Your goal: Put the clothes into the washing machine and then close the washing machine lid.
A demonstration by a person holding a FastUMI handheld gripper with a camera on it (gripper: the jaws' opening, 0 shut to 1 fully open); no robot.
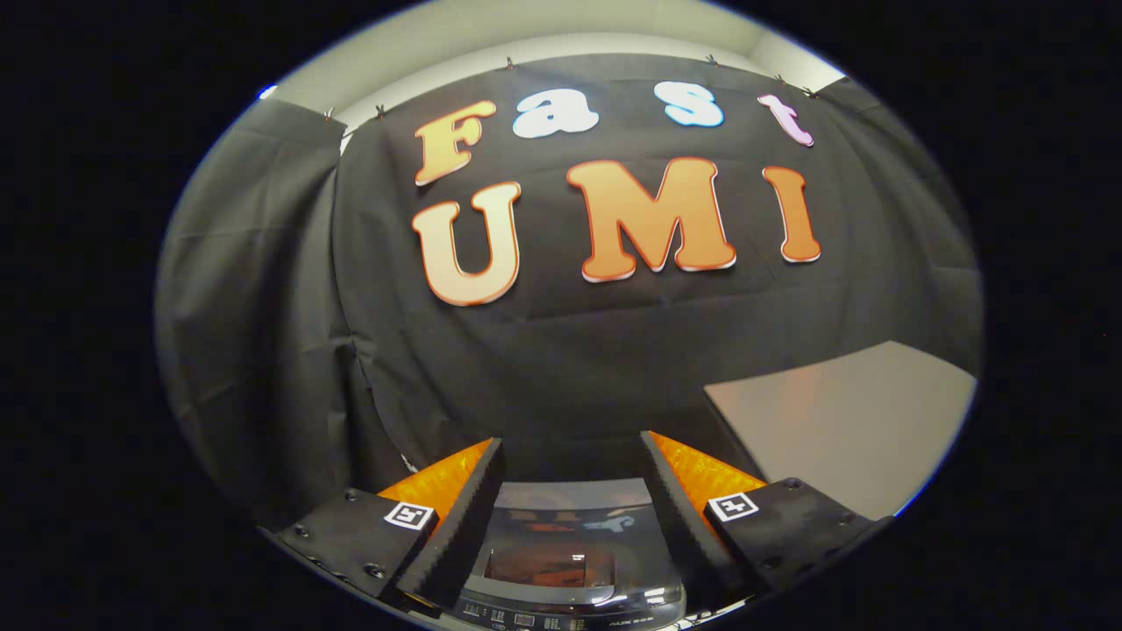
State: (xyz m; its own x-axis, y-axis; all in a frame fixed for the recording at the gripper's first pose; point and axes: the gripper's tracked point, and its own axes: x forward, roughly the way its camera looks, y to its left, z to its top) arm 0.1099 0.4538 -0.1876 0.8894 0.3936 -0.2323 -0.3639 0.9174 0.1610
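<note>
1. Washing machine (570, 561), seen from above and behind the gripper: its top sits low and near, directly below the gap between the two fingers, with the control strip nearest the camera and the rest of the top running away toward the booth's black cloth wall.

2. Washing machine lid (565, 535) lies flat over the tub, a dark glossy panel with a window that mirrors the wall. It lies down, as the task's last clause asks; one moment cannot say whether clothes are under it or are yet to go in.

3. No garment is visible between the fingers or on the visible part of the machine's top; what the window shows inside is too dim to read.

4. Gripper (570, 456) hangs above the lid, fingers spread wide apart and holding nothing, both pointing forward at the wall rather than down.

5. The relation that matters: the machine lies below and slightly ahead of the fingertips, centred between them, so any work on the lid would likely call for a downward tilt.

6. A grey table (859, 421) stands to the right, beyond the right finger, beside the machine.
</note>
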